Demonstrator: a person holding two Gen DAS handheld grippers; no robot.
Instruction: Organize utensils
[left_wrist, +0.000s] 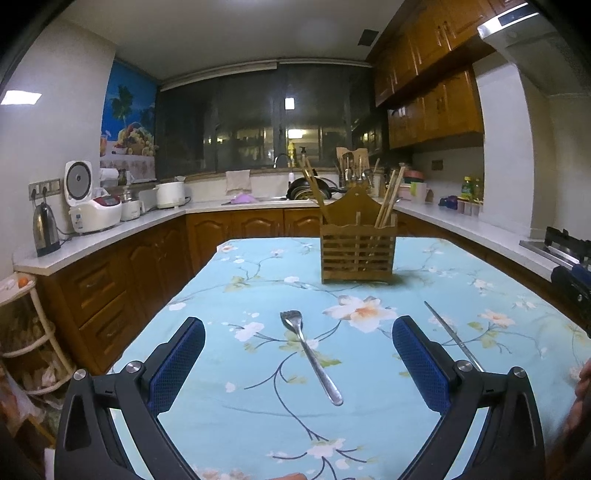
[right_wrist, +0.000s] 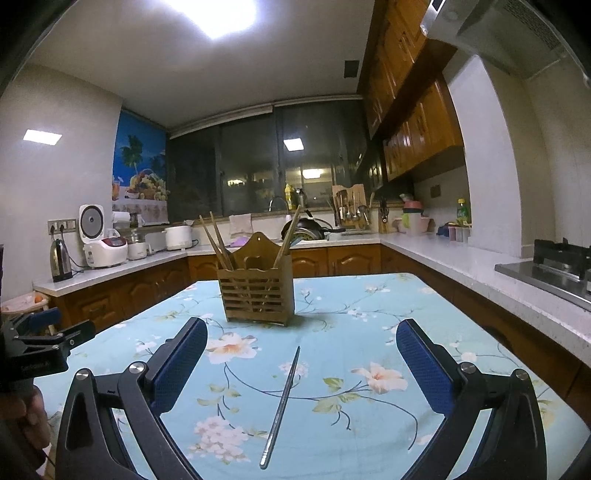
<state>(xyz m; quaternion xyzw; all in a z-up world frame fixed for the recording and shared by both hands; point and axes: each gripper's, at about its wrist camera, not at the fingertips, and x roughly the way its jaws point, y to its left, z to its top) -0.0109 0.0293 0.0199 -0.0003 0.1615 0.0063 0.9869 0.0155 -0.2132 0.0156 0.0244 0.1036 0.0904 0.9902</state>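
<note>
left gripper (left_wrist: 298, 328) wide open, empty, above fork (left_wrist: 309, 354) | right gripper (right_wrist: 301, 330) wide open, empty, above chopstick (right_wrist: 280, 404)

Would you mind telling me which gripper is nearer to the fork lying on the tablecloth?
Left. The left gripper hangs open with the fork lying between its fingers. The right gripper is off to the fork's right, open over the metal chopstick.
</note>
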